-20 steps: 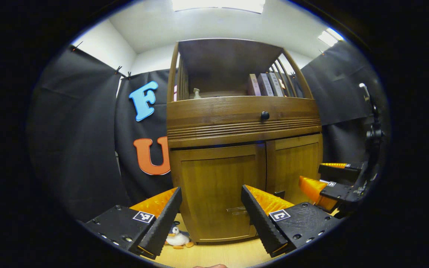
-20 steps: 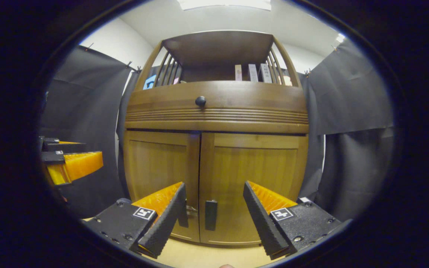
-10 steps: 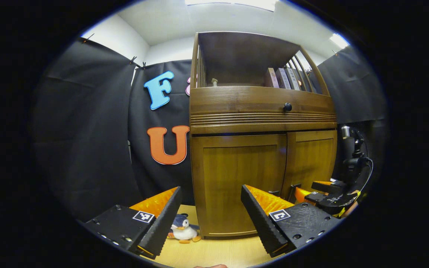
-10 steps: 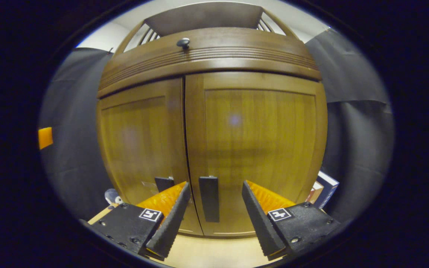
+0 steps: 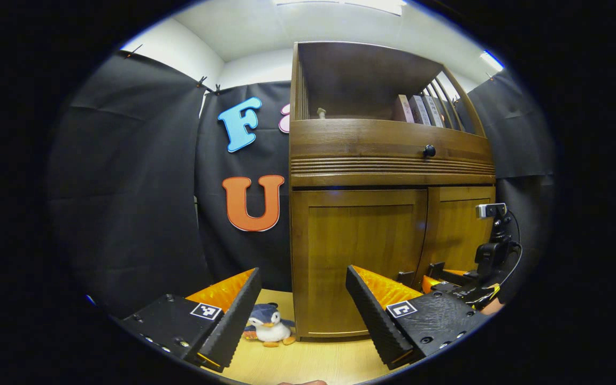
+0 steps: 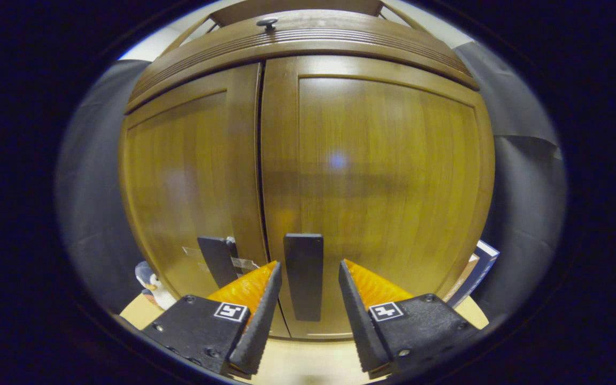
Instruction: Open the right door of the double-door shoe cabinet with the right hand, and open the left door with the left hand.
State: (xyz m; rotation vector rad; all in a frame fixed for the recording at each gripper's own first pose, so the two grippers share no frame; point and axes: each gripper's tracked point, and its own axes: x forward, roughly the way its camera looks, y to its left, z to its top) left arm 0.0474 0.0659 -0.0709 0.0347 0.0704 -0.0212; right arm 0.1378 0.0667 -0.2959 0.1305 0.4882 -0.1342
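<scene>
1. Left gripper view: the left tongs are spread wide and hold nothing, well back from the shoe cabinet. Its left door is closed. A toy penguin lies on the floor by the cabinet's corner. The right tongs sit low at the right door.
2. Right gripper view: the right tongs are spread, with the right door's handle between the fingers; whether they touch it, I cannot tell. Both doors are closed.

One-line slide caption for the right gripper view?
Open right gripper straddles the right door's handle on the closed shoe cabinet, fingers not yet pressing it.
</scene>
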